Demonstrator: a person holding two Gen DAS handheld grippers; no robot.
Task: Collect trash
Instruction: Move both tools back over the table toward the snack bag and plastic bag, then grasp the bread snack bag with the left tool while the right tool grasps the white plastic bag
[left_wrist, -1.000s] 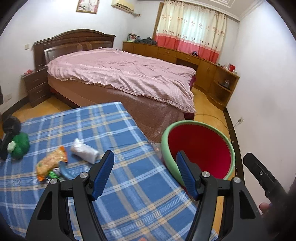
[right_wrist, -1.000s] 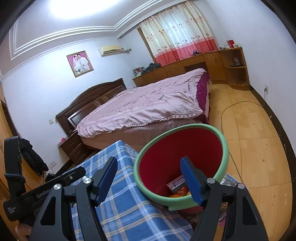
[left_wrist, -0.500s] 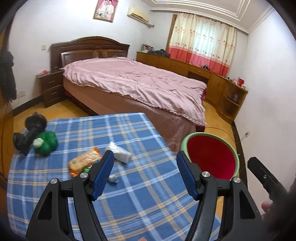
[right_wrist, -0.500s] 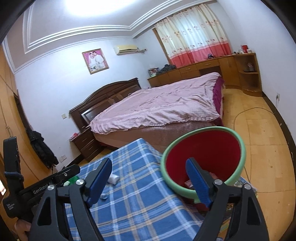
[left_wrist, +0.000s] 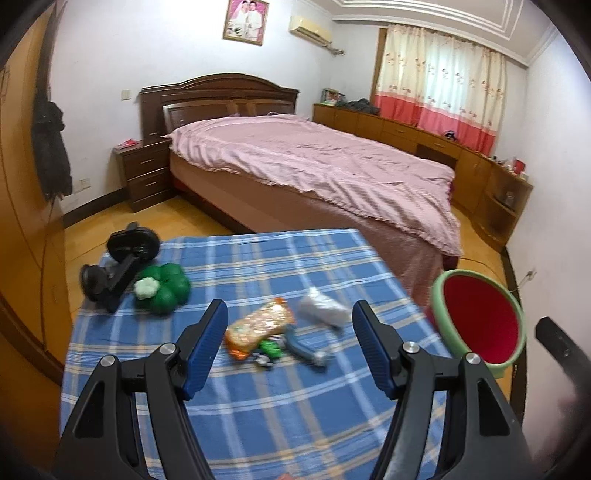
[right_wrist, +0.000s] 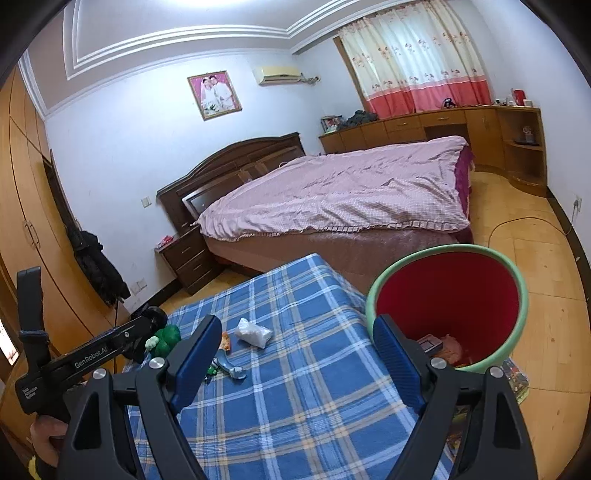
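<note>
Both grippers empty above the checked table
Left gripper (left_wrist: 290, 341) and right gripper (right_wrist: 297, 349) gape apart; orange wrapper (left_wrist: 258, 326) lies mid-frame, red bin (right_wrist: 448, 306) right.

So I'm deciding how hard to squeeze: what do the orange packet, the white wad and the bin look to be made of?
Orange packet: thin glossy plastic film, judging by its sheen and crinkles.
White wad: crumpled and matte; probably tissue or soft plastic wrap, too blurred to settle.
Bin: smooth moulded plastic by the look, pale green outside, red inside, with an even rolled rim.
</note>
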